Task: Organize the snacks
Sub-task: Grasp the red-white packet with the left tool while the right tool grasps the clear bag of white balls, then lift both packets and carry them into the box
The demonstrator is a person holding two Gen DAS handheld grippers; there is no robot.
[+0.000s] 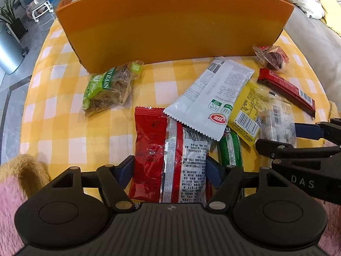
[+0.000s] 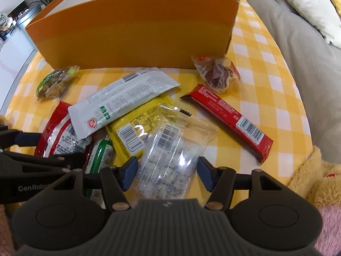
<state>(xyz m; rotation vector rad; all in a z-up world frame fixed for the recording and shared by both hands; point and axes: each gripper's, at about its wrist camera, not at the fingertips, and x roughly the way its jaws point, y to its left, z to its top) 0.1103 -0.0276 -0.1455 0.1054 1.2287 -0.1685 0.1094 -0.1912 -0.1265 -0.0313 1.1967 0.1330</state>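
Several snack packets lie on a yellow checked tablecloth (image 1: 64, 115) in front of an orange box (image 1: 170, 25). My left gripper (image 1: 170, 170) is open with its fingers on either side of a red and silver packet (image 1: 162, 149). My right gripper (image 2: 167, 171) is open around a clear bag of white sweets (image 2: 170, 149). A white packet (image 1: 211, 98), a yellow packet (image 2: 138, 128), a green sausage stick (image 2: 100, 155), a red bar (image 2: 230, 117), a green nut bag (image 1: 108, 87) and a clear bag of dark fruit (image 2: 217, 72) lie around them.
The orange box (image 2: 132, 32) stands open at the back of the table. A grey sofa with cushions (image 2: 309, 42) is to the right. Fluffy yellow and pink fabric (image 2: 315, 179) lies at the near edges. A plant and a bin (image 1: 8, 42) stand at the left.
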